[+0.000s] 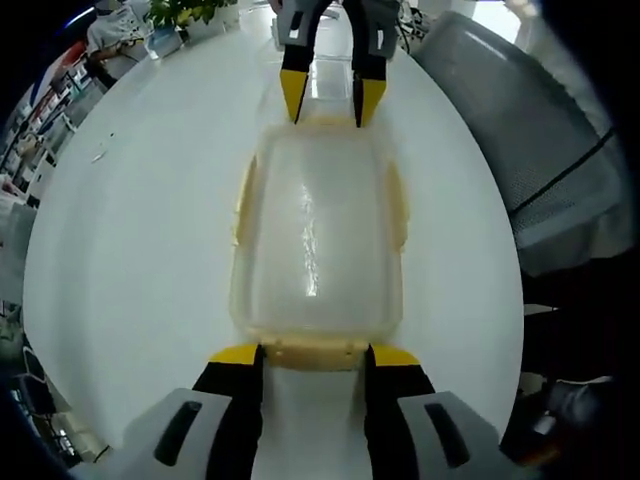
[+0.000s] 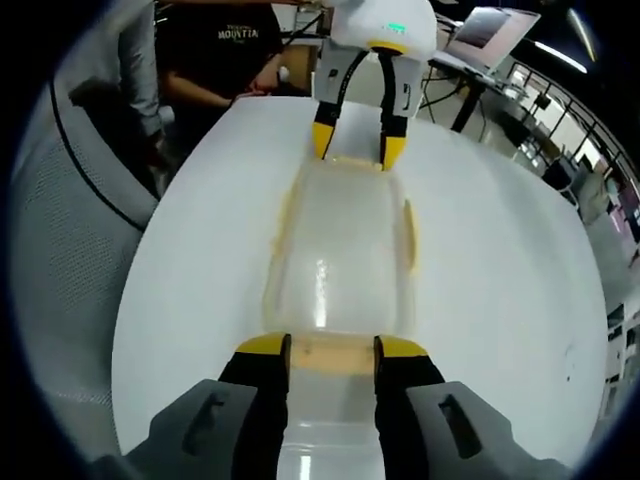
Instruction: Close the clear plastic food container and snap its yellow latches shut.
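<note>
Two end latches are being straddled | left gripper (image 1: pixel 312 352) spread at container (image 1: pixel 318 235) 6 o'clock edge | right gripper (image 2: pixel 331 346) spread opposite | table (image 1: pixel 140 250) is being left open at 3 and 9

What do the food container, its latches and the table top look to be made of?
The rectangular clear container: translucent, glossy plastic, by the streak of glare along its lid. The pale yellow end latch: opaque plastic, duller, apparently. The white table top: smooth and faintly reflective, perhaps laminate; the material is unclear.

I'm working in an office. A grey mesh chair (image 1: pixel 540 150) stands beside my white table (image 1: pixel 140 250). A laptop (image 2: pixel 492 25) sits on a desk beyond.
</note>
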Demonstrator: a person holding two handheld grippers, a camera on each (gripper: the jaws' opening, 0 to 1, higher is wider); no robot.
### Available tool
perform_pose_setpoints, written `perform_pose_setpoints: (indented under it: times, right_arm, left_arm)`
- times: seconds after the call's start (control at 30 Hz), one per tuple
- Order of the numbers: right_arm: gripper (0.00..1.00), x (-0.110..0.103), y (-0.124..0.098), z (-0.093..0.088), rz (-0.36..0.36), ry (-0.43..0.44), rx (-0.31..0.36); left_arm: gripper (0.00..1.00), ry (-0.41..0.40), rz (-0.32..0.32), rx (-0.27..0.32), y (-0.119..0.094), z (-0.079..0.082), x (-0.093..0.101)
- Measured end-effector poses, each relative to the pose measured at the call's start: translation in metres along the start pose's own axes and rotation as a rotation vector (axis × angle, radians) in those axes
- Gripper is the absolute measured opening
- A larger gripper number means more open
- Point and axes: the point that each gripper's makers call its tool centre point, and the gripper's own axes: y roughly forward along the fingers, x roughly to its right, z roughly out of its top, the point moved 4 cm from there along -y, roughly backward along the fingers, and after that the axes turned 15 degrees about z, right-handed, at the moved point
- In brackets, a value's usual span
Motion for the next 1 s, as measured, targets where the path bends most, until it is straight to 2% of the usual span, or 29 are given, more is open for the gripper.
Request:
perform_pose_setpoints:
  times: [0.43,0.5,0.7,1.0]
  right_arm:
    - [0.32,0.001,-0.003,-0.006,-0.009,0.005,-0.046]
    - [0.33,0.005,-0.004,-0.008,-0.038,-0.011,-0.072]
    - [0.35,0.009,-0.006,-0.009,-0.050,0.035,-0.057]
    - [0.34,0.009,-0.007,-0.009,-0.051,0.059,-0.054]
  left_arm:
    - [0.35,0.003,0.004,0.009,0.001,0.004,0.001]
    - [0.35,0.001,0.004,0.011,0.001,0.004,0.001]
    - [0.35,-0.001,0.004,0.012,0.001,0.003,0.000]
    - [0.35,0.006,0.009,0.012,0.000,0.003,-0.001]
